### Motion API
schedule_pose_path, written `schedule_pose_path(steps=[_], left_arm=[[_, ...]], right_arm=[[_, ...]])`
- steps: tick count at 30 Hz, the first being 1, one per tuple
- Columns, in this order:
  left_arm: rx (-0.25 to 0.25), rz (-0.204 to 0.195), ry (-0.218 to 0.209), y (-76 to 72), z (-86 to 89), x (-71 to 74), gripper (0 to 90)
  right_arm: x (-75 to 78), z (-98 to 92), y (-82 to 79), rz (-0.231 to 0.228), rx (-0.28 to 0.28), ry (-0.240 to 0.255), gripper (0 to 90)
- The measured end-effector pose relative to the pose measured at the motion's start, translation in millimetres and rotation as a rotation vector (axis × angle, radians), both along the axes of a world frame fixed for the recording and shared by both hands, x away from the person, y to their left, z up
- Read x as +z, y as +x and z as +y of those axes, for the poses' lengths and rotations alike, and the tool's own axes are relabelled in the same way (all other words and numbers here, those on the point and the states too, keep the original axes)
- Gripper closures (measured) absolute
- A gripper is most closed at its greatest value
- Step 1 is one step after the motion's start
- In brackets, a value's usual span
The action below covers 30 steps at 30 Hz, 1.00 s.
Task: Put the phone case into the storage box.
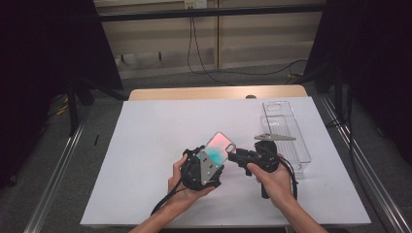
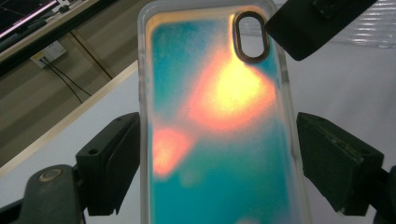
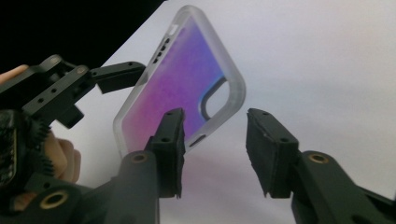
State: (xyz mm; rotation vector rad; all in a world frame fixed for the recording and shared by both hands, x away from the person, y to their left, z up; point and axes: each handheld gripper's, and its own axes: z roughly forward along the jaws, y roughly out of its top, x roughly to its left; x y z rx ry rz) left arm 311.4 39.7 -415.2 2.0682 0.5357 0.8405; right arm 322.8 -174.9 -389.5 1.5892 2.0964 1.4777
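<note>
left claw is gripping the case by its sides, up over the table | right claw is open by its corner | I am pinching that corner slowly and straight

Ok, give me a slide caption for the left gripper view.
Left tongs clamp a clear-rimmed, teal-and-orange phone case by its long edges above the white table sheet.

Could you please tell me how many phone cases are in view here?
1. The phone case is held between the left gripper's fingers, above the white sheet. The clear tray at right looks empty, though its glare could hide something.
</note>
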Motion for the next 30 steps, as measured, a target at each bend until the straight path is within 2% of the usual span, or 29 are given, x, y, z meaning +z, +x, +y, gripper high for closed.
schedule_pose_path(steps=[14,30], left_arm=[[0.004,-0.010,0.011,-1.0,-2.1,-1.1,16.9],[0.021,-0.031,0.021,0.6,-4.9,-5.0,16.9]], right_arm=[[0.3,6.7,7.1,0.053,-0.076,0.022,69.0],[-2.9,6.5,11.5,0.082,-0.098,0.070,75.3]])
